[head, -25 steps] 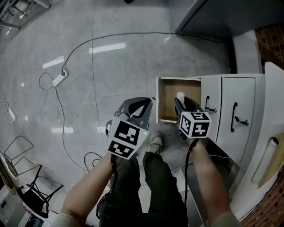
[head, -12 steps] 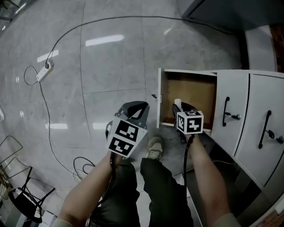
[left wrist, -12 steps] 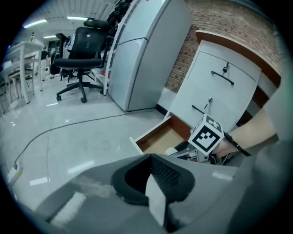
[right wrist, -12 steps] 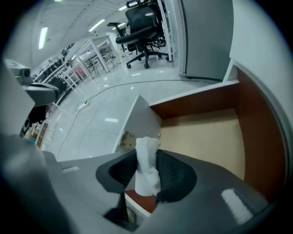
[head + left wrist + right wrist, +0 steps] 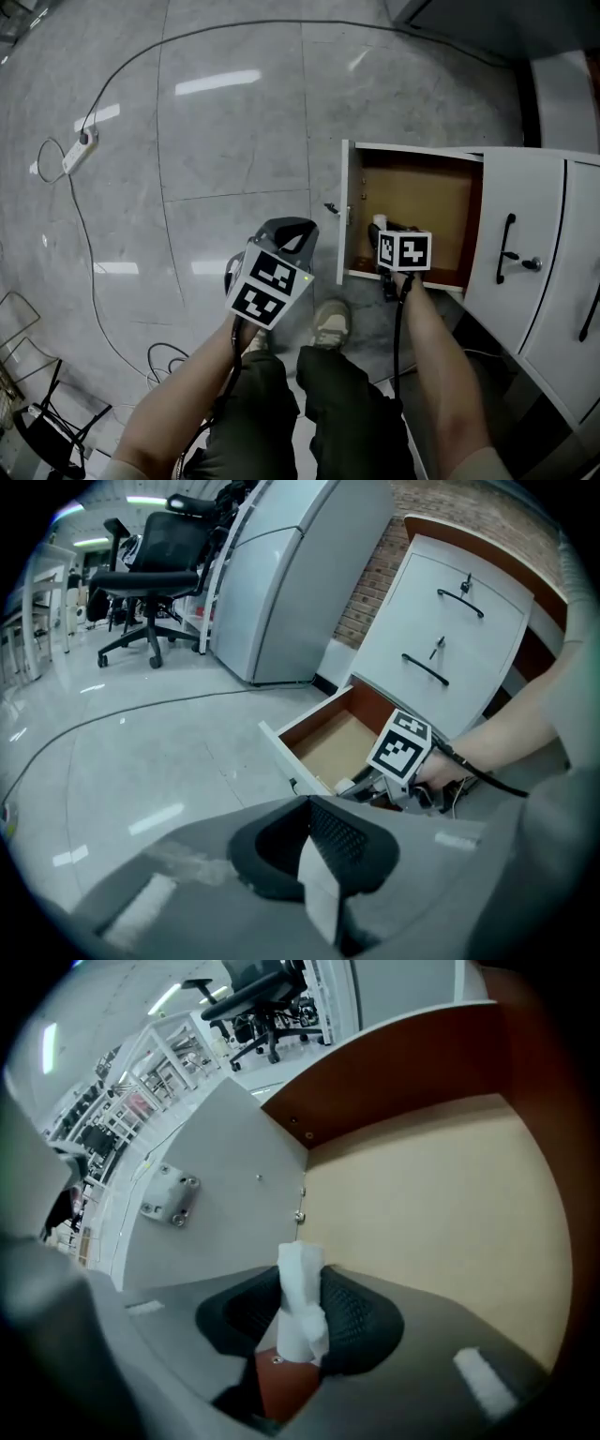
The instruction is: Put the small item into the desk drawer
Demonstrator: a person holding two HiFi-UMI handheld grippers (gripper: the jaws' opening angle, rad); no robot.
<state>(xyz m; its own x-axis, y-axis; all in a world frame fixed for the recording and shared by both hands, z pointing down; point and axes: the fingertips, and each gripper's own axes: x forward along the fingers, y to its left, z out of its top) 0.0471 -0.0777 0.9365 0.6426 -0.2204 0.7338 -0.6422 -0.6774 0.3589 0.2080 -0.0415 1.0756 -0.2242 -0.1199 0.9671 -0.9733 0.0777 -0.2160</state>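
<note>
The desk drawer (image 5: 417, 202) stands pulled out, with a tan bottom (image 5: 441, 1213) and a white front panel (image 5: 343, 211). My right gripper (image 5: 382, 230) reaches over the drawer's near edge and is shut on the small item (image 5: 376, 221), a white rolled piece. In the right gripper view the small item (image 5: 302, 1312) stands upright between the dark pads (image 5: 361, 1321), above the drawer's inside. My left gripper (image 5: 291, 227) hangs left of the drawer over the floor. The left gripper (image 5: 314, 817) has its jaws together with nothing held. From there I see the drawer (image 5: 337, 742) and the right gripper's marker cube (image 5: 405, 745).
White cabinet doors with black handles (image 5: 509, 248) stand right of the drawer. A power strip (image 5: 75, 150) and its cable lie on the grey floor. The person's shoe (image 5: 330, 322) is just below the drawer front. An office chair (image 5: 155, 569) and a grey cabinet (image 5: 291, 574) stand farther off.
My right gripper has moved forward with the small item, from in front of the drawer to over its inside. The left gripper has stayed beside the drawer front.
</note>
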